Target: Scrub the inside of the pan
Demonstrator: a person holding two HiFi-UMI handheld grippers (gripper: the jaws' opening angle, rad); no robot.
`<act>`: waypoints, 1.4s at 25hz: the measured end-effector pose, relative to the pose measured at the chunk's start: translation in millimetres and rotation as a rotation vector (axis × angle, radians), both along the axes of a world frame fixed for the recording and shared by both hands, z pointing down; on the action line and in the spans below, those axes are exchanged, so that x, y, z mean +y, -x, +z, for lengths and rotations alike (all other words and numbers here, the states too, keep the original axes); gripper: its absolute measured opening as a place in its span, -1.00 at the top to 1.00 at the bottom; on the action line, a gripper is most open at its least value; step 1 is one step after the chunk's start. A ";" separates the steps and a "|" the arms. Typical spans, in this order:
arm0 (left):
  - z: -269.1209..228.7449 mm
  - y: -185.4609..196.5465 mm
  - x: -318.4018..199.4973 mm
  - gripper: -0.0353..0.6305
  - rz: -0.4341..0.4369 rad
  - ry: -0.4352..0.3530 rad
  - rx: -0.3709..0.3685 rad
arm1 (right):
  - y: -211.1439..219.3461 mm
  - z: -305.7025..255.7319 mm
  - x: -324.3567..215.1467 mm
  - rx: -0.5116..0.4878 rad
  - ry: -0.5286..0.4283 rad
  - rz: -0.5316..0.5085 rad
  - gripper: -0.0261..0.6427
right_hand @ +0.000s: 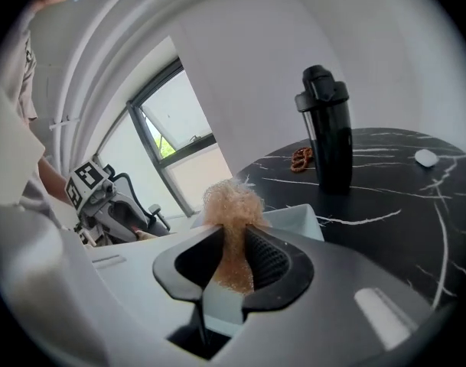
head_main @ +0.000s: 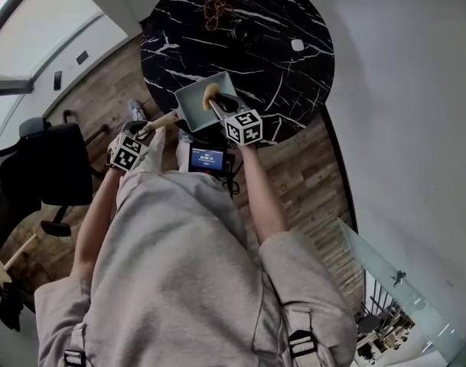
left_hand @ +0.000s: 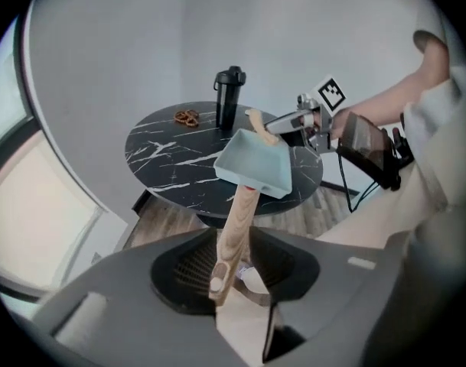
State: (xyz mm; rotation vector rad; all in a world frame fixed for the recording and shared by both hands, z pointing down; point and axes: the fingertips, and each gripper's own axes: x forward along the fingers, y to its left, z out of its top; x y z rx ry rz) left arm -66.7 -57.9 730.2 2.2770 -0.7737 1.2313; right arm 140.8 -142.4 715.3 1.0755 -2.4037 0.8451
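Note:
A pale blue rectangular pan (head_main: pixel 196 105) (left_hand: pixel 255 165) sits at the near edge of the round black marble table (head_main: pixel 294 82). Its wooden handle (left_hand: pixel 236 220) sticks out past the edge into my left gripper (head_main: pixel 145 132) (left_hand: pixel 234 239), whose jaws are shut on it. My right gripper (head_main: pixel 221 109) (right_hand: pixel 231 239) is shut on a coppery wire scourer (head_main: pixel 211 92) (right_hand: pixel 233 201). The scourer's tuft hangs just over the pan (right_hand: pixel 298 219), at its near side. From the left gripper view I cannot tell if the scourer (left_hand: pixel 257 122) touches the pan's floor.
A black bottle (left_hand: pixel 227 98) (right_hand: pixel 330 132) stands near the table's middle. Beside it lies a brown pretzel-shaped thing (head_main: pixel 215 10) (left_hand: pixel 187 117). A small white object (head_main: pixel 297 45) (right_hand: pixel 425 157) lies toward the right rim. A black chair (head_main: pixel 49 163) stands at the left on the wooden floor.

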 end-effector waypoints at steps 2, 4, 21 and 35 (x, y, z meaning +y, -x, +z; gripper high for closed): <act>-8.6 4.2 -0.6 0.51 -0.045 -0.008 0.015 | -5.6 -2.1 7.8 -0.010 -0.011 0.026 0.61; -16.9 4.6 0.1 0.53 -0.067 -0.026 0.025 | -8.2 -5.1 17.4 -0.020 -0.015 0.043 0.61; -144.9 8.8 -3.7 0.60 -0.042 -0.339 0.275 | 43.1 -159.9 75.0 -0.100 -0.268 0.183 0.59; -216.7 77.0 109.9 0.60 0.024 -0.514 0.434 | 179.3 -283.6 183.5 -0.010 -0.496 0.085 0.59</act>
